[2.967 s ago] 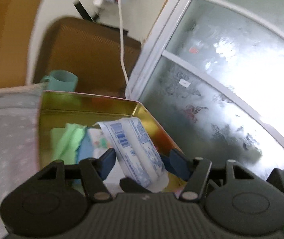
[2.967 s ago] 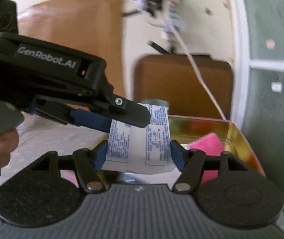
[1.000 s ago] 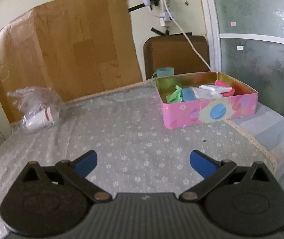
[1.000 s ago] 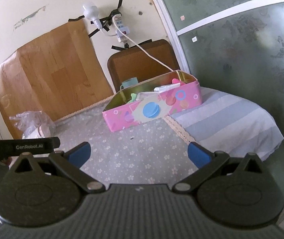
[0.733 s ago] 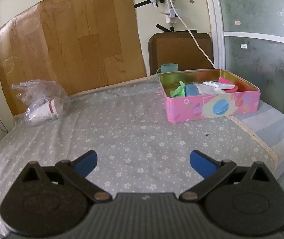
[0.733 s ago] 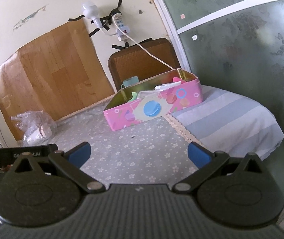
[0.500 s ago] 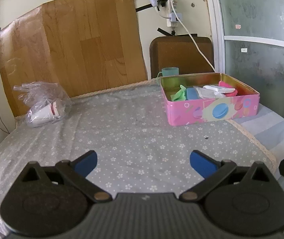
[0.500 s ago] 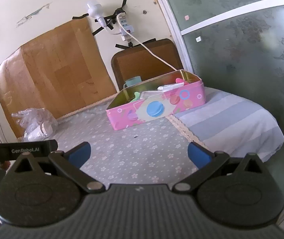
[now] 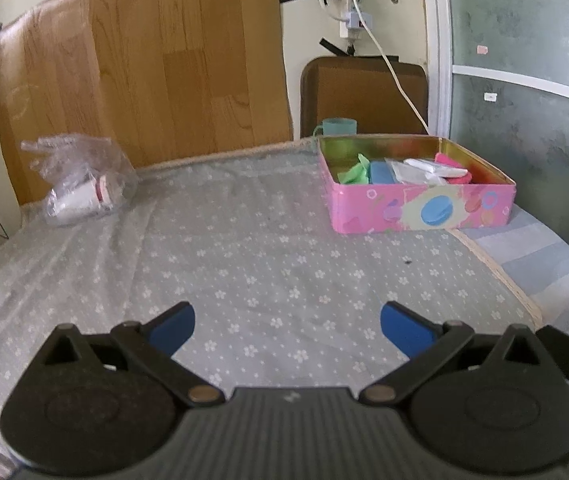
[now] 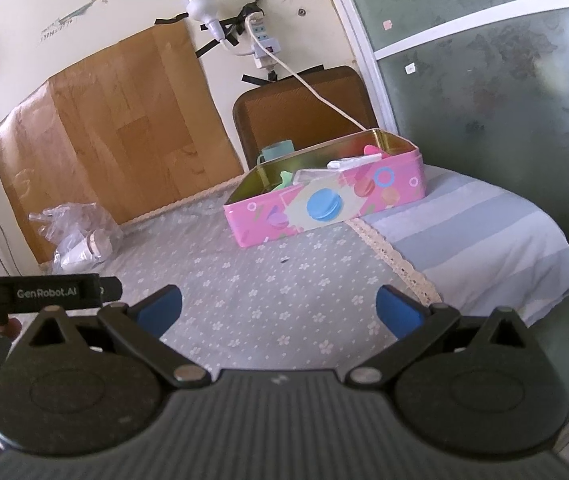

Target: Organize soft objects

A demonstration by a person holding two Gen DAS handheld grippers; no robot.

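A pink tin box [image 9: 424, 210] [image 10: 324, 204] stands at the far right of the flowered tablecloth. Inside it lie soft items: a green cloth [image 9: 354, 172], a blue pad [image 9: 381, 172], a white packet [image 9: 428, 168] and a pink sponge [image 9: 454, 166]. My left gripper [image 9: 287, 326] is open and empty, well back from the box near the table's front. My right gripper [image 10: 279, 306] is open and empty too, equally far from the box. The left gripper's body [image 10: 40, 292] shows at the left edge of the right wrist view.
A clear plastic bag with a white container [image 9: 80, 184] [image 10: 80, 236] lies at the back left. A teal cup [image 9: 338, 126] and a brown chair back [image 9: 364, 92] stand behind the box. A striped cloth [image 10: 476, 236] covers the table's right end beside a frosted glass door [image 9: 524, 80].
Three seconds ago both grippers held a white packet over the box. It now lies in the box, and both grippers are open and pulled far back toward the table's front.
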